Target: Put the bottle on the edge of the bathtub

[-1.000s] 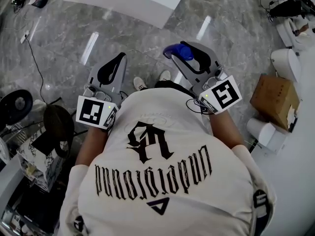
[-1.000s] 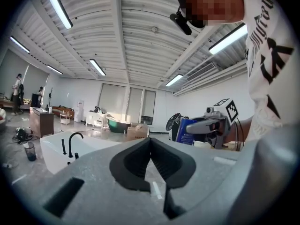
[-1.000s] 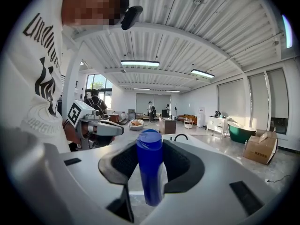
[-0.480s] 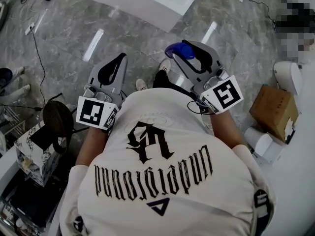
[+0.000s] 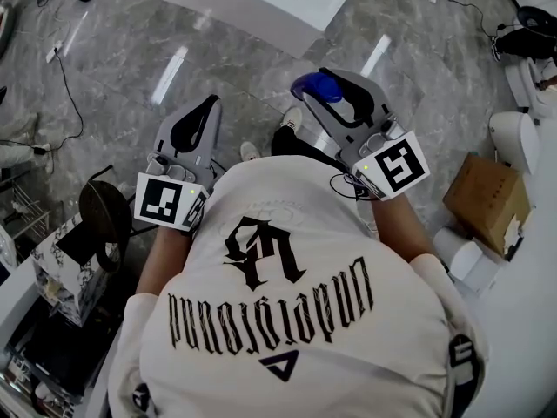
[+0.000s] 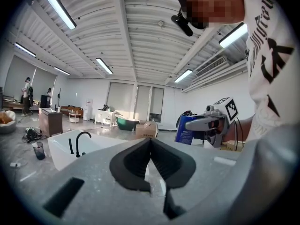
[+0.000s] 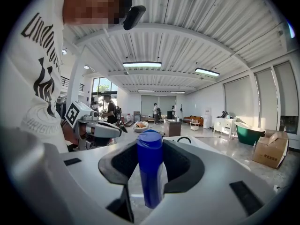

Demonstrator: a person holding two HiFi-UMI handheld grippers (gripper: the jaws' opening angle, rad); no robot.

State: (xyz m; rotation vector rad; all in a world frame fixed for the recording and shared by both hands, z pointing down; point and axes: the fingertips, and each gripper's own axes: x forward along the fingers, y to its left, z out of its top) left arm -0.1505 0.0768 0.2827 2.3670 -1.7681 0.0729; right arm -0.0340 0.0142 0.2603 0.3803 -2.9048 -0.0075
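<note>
Over the last second the view has slid across the grey floor (image 5: 244,68). The white bathtub (image 5: 270,11) at the top of the head view now sits a little further right, and its corner reaches lower into the picture. The shoes below the tongs have changed places too, so I read this as walking toward the tub. Neither tongs has shifted against the body, and they sit in the head view as they did a second ago. For the task, that means I am in the carry: the bottle is picked up and the approach is under way, but the tub's edge is well apart from the bottle and nothing has been set down yet.

The right tongs (image 5: 315,88) stand wide, because they are clamped on the blue bottle (image 7: 150,168). Its body fills the gap between the dark pads, and its cap rises above them, roughly upright in the right gripper view. It hangs over bare floor, with only the tongs carrying it.

The left tongs (image 6: 150,144) are closed, pad against pad, with nothing between them. Past their tip I can see the tub's rim and its black tap (image 6: 80,142), which look like the place to aim for.
</note>
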